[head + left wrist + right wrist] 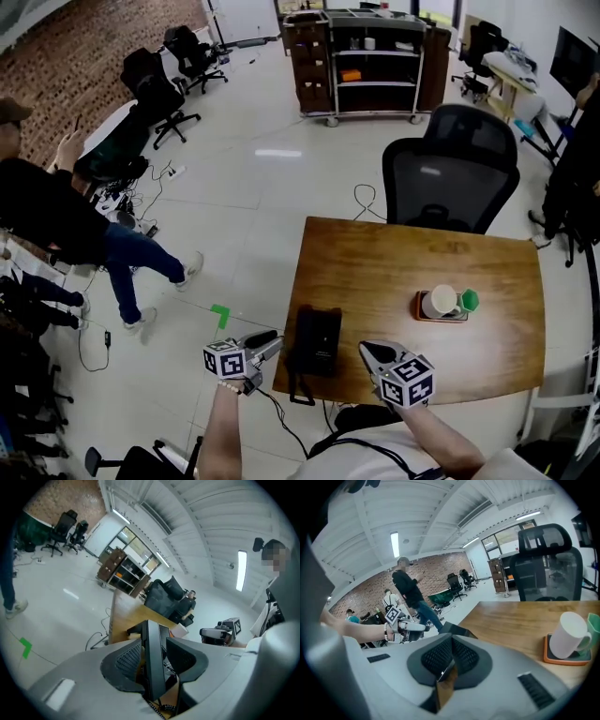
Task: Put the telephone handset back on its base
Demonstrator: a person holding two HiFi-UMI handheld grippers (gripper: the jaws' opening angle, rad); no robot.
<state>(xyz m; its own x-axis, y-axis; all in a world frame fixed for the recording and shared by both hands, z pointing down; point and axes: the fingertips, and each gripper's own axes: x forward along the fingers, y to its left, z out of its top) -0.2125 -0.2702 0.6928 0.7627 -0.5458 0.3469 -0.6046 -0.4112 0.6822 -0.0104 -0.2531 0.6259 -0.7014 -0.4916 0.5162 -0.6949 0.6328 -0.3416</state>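
Observation:
A black telephone (316, 339) stands at the front left corner of the wooden table (422, 262). Its handset (152, 660) appears to lie on the base's left side. My left gripper (272, 345) hovers just left of the phone, off the table's edge. In the left gripper view the handset shows edge-on between the spread jaws, and the pads (125, 660) do not press on it. My right gripper (367, 351) sits over the front edge to the phone's right, jaws shut together (451, 641) on nothing.
A white cup (441, 302) on an orange coaster with a green item (469, 300) stands mid-right on the table. A black office chair (455, 173) is behind the table. The phone's cord (300, 394) hangs off the front edge. People (56, 216) are at the left.

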